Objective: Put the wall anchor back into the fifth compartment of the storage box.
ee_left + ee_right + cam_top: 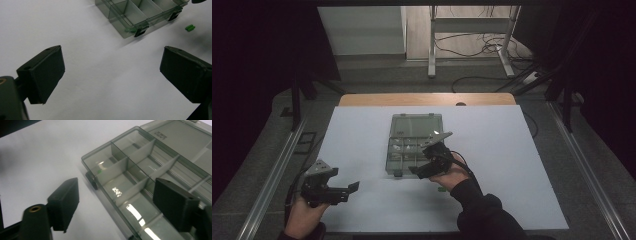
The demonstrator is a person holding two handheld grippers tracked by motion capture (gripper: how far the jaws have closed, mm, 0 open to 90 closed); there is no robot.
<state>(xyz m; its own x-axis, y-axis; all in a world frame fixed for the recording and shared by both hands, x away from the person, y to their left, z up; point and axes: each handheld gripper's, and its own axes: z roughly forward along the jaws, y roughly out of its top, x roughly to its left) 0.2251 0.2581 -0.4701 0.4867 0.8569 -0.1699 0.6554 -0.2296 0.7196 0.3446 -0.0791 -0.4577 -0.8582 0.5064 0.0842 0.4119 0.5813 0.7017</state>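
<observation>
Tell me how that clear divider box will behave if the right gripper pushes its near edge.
The compartment box looks like thin rigid plastic, so probably stiff and light. On the smooth white tabletop it would likely slide rather than tip, lying flat with its lid open. Its glossy walls may be slippery.

I see both hand-held grippers in matte black with blocky wedge jaws, each topped by a grey three-cornered plate, a brass-ringed screw hole on the right gripper (113,205), a black cable off its rear, and a dark long sleeve (484,212) on my right arm.
</observation>
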